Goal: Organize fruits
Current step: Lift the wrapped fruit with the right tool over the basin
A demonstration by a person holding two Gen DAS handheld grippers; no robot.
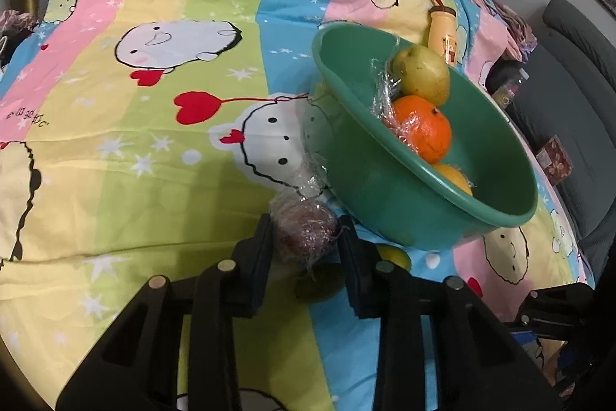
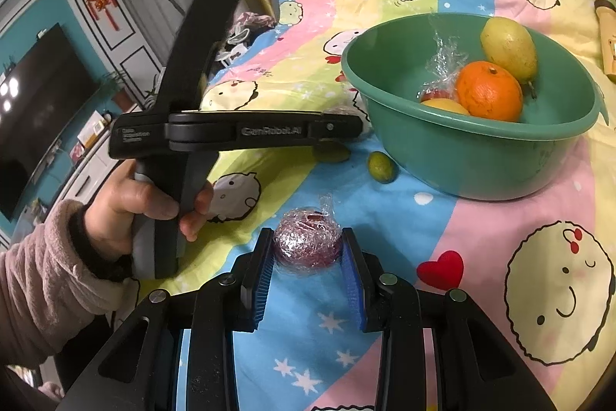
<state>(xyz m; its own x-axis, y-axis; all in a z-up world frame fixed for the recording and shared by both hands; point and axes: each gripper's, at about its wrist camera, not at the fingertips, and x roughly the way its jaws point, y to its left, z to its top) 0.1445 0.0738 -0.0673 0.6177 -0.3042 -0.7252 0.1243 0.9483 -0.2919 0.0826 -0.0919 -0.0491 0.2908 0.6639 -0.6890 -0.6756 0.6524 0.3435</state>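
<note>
A green basin [image 1: 454,214] [image 2: 481,156] stands on the cartoon bedsheet and holds a yellow-green pear [image 1: 423,74] [image 2: 508,49], an orange [image 1: 425,128] [image 2: 489,91], a yellow fruit [image 1: 456,178] [image 2: 446,104] and crumpled plastic wrap. My left gripper [image 1: 306,237] is shut on a red fruit wrapped in plastic [image 1: 306,228], held above the sheet left of the basin. My right gripper [image 2: 308,249] is shut on another wrapped red fruit [image 2: 308,243] low over the sheet. A small green lime [image 2: 379,167] [image 1: 394,257] lies beside the basin.
A yellow bottle [image 1: 442,35] [image 2: 608,37] lies behind the basin. A second dark green fruit [image 2: 331,153] [image 1: 319,282] lies under the left gripper. A grey sofa [image 1: 569,95] is to the right of the bed. A TV [image 2: 34,110] is on the left wall.
</note>
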